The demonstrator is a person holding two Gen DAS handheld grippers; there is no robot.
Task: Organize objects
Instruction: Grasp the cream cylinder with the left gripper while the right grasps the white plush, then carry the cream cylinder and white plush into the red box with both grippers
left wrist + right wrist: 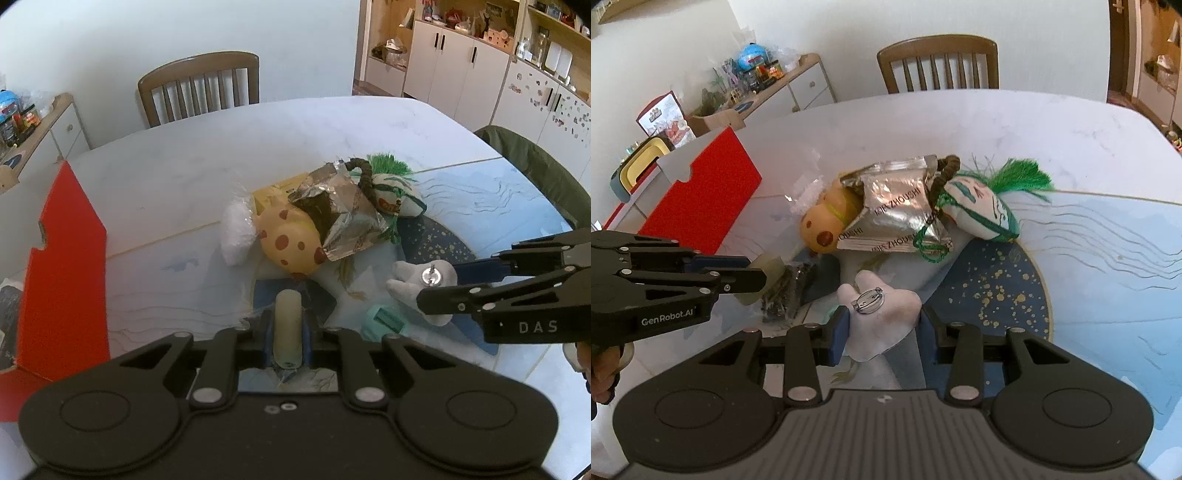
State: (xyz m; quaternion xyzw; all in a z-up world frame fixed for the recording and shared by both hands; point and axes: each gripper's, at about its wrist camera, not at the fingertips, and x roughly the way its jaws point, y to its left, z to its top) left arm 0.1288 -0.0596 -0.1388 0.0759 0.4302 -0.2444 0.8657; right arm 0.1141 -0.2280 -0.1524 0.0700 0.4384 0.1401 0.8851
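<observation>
Left gripper [288,332]: clamped on a pale roll [287,328], low over the table [184,177] | Right gripper [882,328]: clamped on a white plush toy [882,314] bearing a metal pin [867,302] | Centre: spotted yellow toy [291,240] under a foil bag [897,206], green-tufted pouch [982,210] beside | Left edge: red box [62,266].
</observation>
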